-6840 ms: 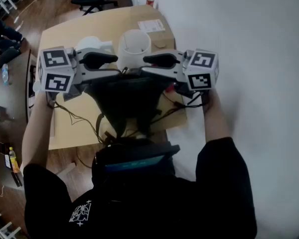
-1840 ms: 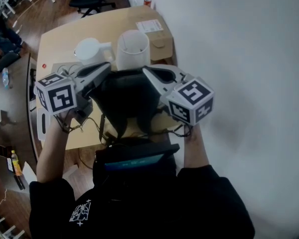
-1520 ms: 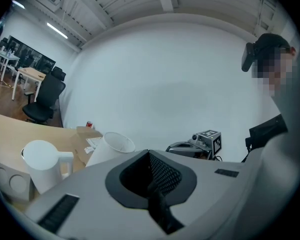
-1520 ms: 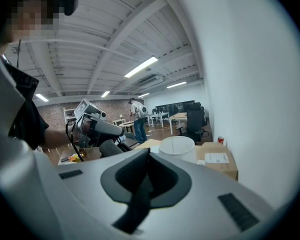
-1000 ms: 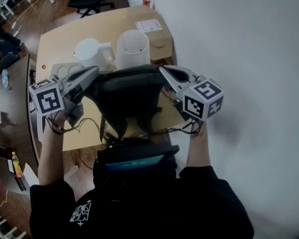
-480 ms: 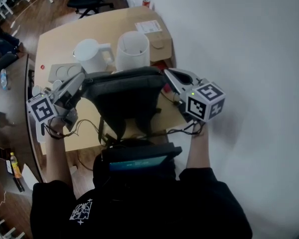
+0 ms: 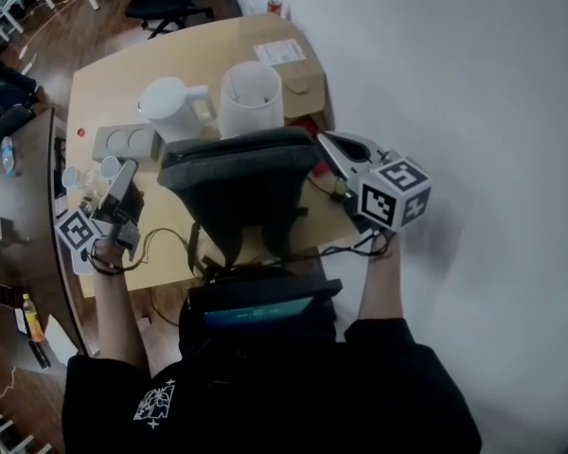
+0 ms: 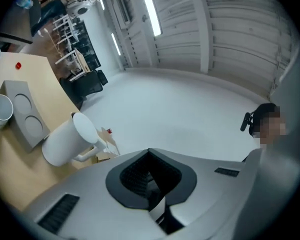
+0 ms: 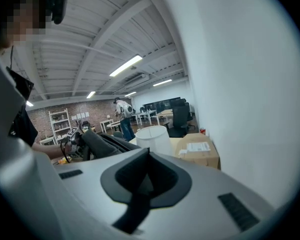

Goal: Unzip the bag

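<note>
The bag (image 7: pixel 237 183) stands upright on the tabletop (image 7: pixel 104 93), so its top zip can be reached from either end; its top corner lies just left of the right tool (image 7: pixel 324 140), whose jaws are pressed together, probably to brace the bag against a pull; the left tool (image 7: pixel 126 168), also closed and seemingly empty, has the bag well to its right, too far off to work the zip.

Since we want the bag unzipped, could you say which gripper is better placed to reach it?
Right, probably. The right gripper, jaws shut, sits at the black bag's top right corner; the left gripper, also shut, is well apart from the bag.
</note>
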### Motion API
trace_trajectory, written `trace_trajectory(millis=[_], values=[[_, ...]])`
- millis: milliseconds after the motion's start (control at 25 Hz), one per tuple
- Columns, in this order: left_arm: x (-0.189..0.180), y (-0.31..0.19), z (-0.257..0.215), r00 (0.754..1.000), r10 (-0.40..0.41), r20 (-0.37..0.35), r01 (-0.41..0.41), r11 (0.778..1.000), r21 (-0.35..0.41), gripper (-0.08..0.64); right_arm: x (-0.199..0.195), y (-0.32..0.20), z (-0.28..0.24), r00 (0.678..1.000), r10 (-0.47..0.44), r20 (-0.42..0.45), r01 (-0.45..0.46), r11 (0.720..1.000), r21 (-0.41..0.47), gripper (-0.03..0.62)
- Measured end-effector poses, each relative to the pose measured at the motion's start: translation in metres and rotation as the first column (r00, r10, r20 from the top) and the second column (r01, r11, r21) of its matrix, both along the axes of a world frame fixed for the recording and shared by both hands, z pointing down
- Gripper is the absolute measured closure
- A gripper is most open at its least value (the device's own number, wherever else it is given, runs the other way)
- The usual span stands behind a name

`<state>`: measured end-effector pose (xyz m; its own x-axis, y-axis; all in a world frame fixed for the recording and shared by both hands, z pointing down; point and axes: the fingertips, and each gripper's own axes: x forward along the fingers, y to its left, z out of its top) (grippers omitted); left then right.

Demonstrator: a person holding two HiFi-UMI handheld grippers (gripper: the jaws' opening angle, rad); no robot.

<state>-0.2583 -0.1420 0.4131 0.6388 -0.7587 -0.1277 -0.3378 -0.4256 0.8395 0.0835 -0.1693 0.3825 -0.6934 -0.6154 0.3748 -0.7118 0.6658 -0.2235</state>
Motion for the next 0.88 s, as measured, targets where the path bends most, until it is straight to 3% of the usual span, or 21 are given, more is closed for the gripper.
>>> trace_trajectory(millis=[200, 360, 440, 520, 640, 720, 800, 880], values=[[0.025, 0.001, -0.009, 0.998, 0.044, 0.055, -0.046, 0.998, 0.037, 0.563, 0.002, 0.004, 0.004, 0.999, -0.009, 0.042, 0.009, 1.0, -0.011, 0.566], [0.043, 0.003, -0.01, 0.984, 0.065, 0.166, -0.076, 0.995, 0.062, 0.563, 0.004, 0.006, -0.001, 0.995, -0.024, 0.097, 0.02, 0.999, 0.044, 0.556], [0.046, 0.004, -0.009, 0.973, 0.044, 0.227, -0.06, 0.996, 0.064, 0.556, 0.009, 0.006, -0.013, 0.983, -0.012, 0.181, -0.002, 0.997, 0.079, 0.482], [0.05, 0.003, -0.021, 0.957, 0.012, 0.289, -0.043, 0.994, 0.101, 0.511, 0.013, 0.005, -0.026, 0.974, -0.016, 0.225, -0.006, 0.995, 0.1, 0.482], [0.056, 0.005, -0.036, 0.949, -0.004, 0.315, -0.044, 0.989, 0.144, 0.511, 0.004, 0.006, -0.035, 0.98, -0.059, 0.19, 0.034, 0.991, 0.13, 0.482], [0.064, 0.004, -0.046, 0.928, -0.02, 0.371, -0.051, 0.982, 0.18, 0.511, -0.006, 0.008, -0.036, 0.982, -0.084, 0.167, 0.06, 0.988, 0.14, 0.485], [0.072, 0.003, -0.053, 0.902, -0.039, 0.43, -0.06, 0.975, 0.214, 0.511, -0.016, 0.01, -0.035, 0.986, -0.098, 0.137, 0.076, 0.985, 0.157, 0.568], [0.079, 0.004, -0.058, 0.89, -0.042, 0.454, -0.071, 0.971, 0.23, 0.511, -0.025, 0.013, -0.031, 0.987, -0.122, 0.108, 0.103, 0.981, 0.166, 0.568]])
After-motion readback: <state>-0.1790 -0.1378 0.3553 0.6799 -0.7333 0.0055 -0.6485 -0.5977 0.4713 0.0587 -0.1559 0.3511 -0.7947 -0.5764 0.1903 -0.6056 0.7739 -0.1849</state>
